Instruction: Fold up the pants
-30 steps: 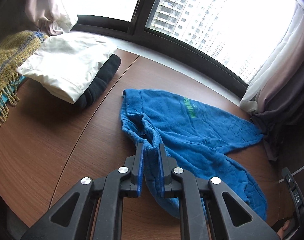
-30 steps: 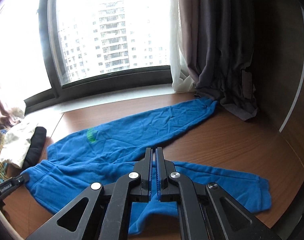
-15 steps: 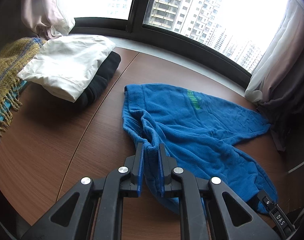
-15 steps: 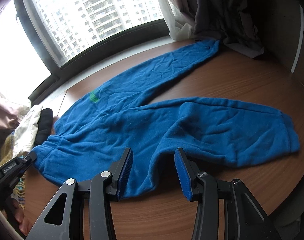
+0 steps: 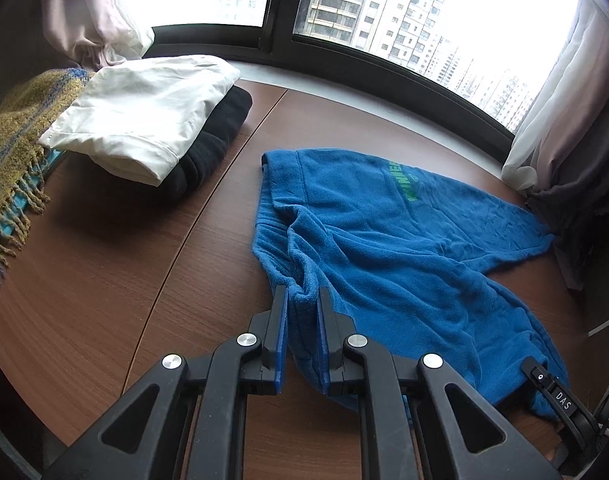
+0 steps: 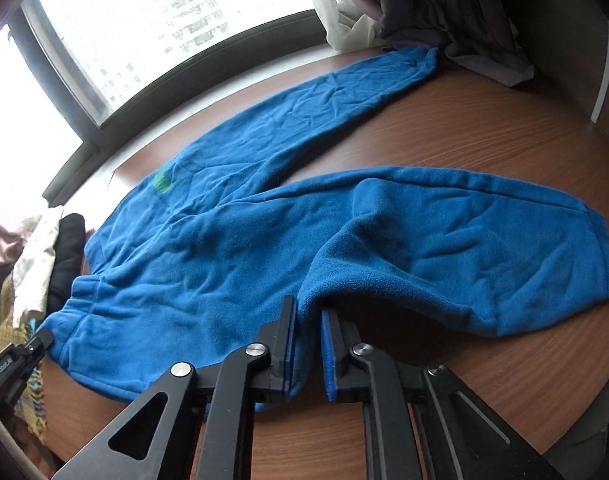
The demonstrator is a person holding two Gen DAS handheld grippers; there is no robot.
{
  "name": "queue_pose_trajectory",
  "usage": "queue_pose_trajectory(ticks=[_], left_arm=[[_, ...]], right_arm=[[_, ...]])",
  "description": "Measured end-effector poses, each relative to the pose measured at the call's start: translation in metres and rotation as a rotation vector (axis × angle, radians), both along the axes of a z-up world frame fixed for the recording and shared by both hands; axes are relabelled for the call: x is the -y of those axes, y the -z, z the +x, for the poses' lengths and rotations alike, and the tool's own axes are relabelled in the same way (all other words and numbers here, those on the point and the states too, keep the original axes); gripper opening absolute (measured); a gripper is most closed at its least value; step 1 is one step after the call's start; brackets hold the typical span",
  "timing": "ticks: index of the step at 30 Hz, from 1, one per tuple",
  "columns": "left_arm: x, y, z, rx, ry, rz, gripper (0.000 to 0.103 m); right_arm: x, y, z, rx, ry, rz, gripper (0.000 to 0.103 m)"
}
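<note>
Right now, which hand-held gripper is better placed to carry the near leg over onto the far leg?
Right hand-held gripper: jaws closing on the near leg mid-length. Left pinches the waist end.

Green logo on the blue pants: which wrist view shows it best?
The left wrist view. There the green logo is large enough to make out as lettering on the blue pants, though it can't be read. In the right wrist view it is only a small, blurred green patch far off near the waist.
</note>
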State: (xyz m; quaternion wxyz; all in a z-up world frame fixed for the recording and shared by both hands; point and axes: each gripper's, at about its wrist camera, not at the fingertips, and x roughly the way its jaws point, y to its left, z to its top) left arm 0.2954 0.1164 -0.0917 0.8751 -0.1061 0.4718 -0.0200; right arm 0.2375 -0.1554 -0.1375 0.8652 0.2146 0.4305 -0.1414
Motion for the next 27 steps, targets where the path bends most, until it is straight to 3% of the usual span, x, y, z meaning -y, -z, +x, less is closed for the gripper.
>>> queue_pose_trajectory(ticks=[7, 12, 20, 27], left_arm=[[-0.006, -0.016, -0.011, 0.029, -0.039, -0.067, 0.014], [-0.015, -0.038, -0.014, 0.069, -0.08, -0.105, 0.014], [-0.016, -0.045, 0.027, 0.036, -0.134, -0.18, 0.014], [-0.01, -0.037, 0.068, -0.008, -0.186, -0.192, 0.014]], right_arm=[[-0.006, -0.056, -0.01, 0.144, -0.033, -0.105, 0.009], [-0.007, -0.098, -0.009, 0.254, -0.055, -0.106, 0.009], [-0.01, -0.129, 0.044, 0.276, -0.111, -0.166, 0.009], [0.008, -0.123, 0.115, 0.218, -0.109, -0.162, 0.009]])
